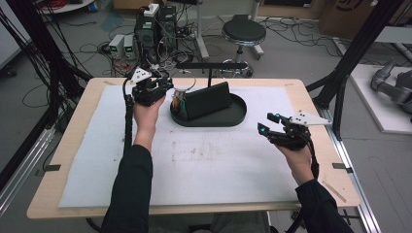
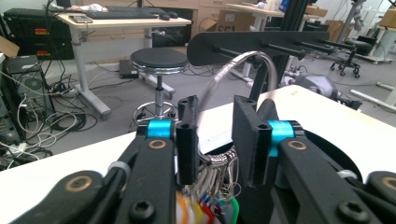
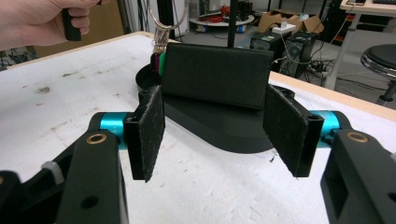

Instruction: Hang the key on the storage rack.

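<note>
Hand-held gripper on the right hovers nearest me over the white surface, jaws spread wide around nothing, aimed at the black oval tray. Farther off, the left hand-held gripper sits at the tray's left end; its jaws are parted with the big key ring standing between them, and I can't see either pad pressing on it. The ring's bunch of coloured tags rests in the tray beside the upright black pad. My guess is the ring has just been set down or is about to be lifted toward the peg rack behind. Next comes a firm pinch and a lift. Room is open in front; the tray rim and rack post crowd the far side.
</note>
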A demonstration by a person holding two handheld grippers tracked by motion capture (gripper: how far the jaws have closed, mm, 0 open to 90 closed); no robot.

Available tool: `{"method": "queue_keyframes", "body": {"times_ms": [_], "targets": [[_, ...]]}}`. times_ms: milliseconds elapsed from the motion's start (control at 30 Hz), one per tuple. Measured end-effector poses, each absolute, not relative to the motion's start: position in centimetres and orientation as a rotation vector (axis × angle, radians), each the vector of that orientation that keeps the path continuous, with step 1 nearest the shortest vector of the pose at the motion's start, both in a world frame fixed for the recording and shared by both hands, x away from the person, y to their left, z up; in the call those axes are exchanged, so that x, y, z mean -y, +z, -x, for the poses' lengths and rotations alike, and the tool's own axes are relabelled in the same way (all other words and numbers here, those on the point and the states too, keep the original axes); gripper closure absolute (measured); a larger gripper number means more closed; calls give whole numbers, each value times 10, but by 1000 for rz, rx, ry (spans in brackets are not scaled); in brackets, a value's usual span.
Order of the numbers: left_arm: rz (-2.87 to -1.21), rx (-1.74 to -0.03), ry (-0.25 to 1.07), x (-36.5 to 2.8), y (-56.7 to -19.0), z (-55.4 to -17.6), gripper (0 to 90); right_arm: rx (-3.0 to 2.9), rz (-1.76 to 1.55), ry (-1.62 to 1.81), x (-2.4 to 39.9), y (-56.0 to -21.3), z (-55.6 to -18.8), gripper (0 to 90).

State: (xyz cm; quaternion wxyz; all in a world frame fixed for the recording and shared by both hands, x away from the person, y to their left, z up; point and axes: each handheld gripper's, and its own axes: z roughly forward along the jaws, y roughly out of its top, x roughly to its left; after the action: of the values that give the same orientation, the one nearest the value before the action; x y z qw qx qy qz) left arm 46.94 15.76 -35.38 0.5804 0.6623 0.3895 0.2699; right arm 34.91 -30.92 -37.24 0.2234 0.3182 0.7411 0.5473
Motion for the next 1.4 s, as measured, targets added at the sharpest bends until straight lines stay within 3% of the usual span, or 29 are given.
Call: {"method": "queue_keyframes", "body": {"times_ms": [200, 400, 500, 900, 1400], "targets": [[-1598, -928, 652, -157, -349, -464, 461, -2048, -880, 1511, 310, -372, -349, 397], [-1676, -877, 685, -152, -336, -445, 332, -2047, -889, 1512, 311, -373, -350, 396], [-1640, -814, 756, -153, -334, -425, 329, -2045, -887, 1508, 311, -373, -350, 395], [-1647, -800, 681, -183, -341, -365, 301, -2040, -906, 1500, 313, -374, -350, 393], [-1631, -879, 599, -209, -395, -317, 256, -2030, -930, 1433, 314, -377, -348, 389]]}}
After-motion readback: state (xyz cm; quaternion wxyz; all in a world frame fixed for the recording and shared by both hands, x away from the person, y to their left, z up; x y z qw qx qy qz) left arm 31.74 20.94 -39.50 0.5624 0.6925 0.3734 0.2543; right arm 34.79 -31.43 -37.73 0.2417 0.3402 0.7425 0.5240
